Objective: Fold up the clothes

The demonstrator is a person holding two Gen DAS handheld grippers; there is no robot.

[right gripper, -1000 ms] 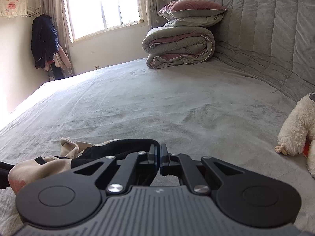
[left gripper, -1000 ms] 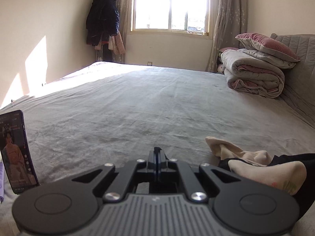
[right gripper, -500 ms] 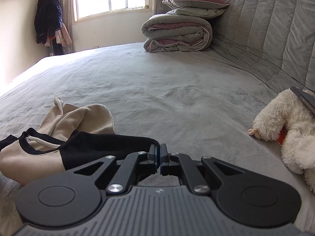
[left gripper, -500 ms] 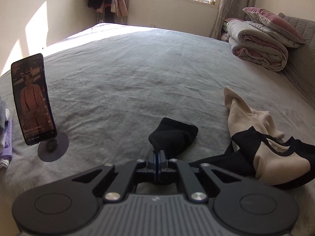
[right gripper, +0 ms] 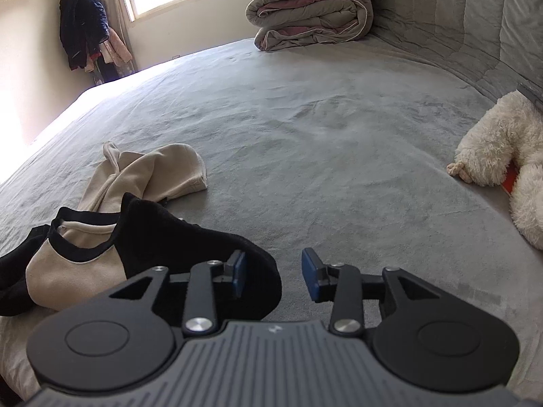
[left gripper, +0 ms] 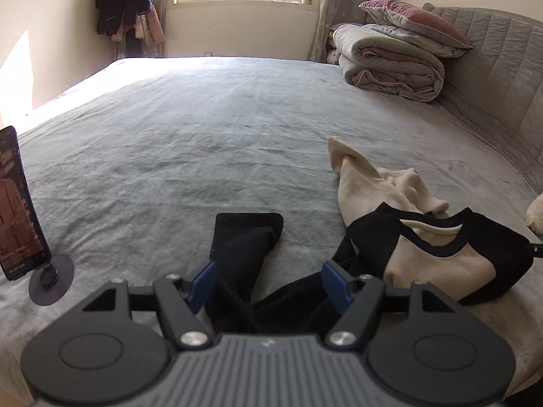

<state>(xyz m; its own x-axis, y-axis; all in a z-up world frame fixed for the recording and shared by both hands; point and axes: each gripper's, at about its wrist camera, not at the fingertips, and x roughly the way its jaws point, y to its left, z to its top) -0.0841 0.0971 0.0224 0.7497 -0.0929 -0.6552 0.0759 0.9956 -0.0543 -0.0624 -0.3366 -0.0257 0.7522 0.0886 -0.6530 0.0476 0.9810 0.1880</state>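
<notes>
A beige and black sweatshirt (left gripper: 437,264) lies crumpled on the grey bed (left gripper: 203,142). Its black sleeve (left gripper: 247,237) stretches flat between the jaws of my left gripper (left gripper: 268,278), which are opening; the blue pads stand clear of the cloth. In the right wrist view the same sweatshirt (right gripper: 78,271) lies at the lower left. Its black shoulder (right gripper: 190,240) reaches in past the left finger of my right gripper (right gripper: 275,271). That gripper's jaws are opening too and nothing is pinched between them.
A phone on a round stand (left gripper: 20,203) stands at the bed's left edge. Folded quilts and pillows (left gripper: 390,64) are stacked by the padded headboard (left gripper: 502,78). A white plush toy (right gripper: 502,149) lies on the right. Coats (left gripper: 125,0) hang in the far corner.
Both grippers were shut on the sweatshirt's black cloth and have sunk toward the bed. Their jaws now stand apart and the cloth rests on the blanket.
</notes>
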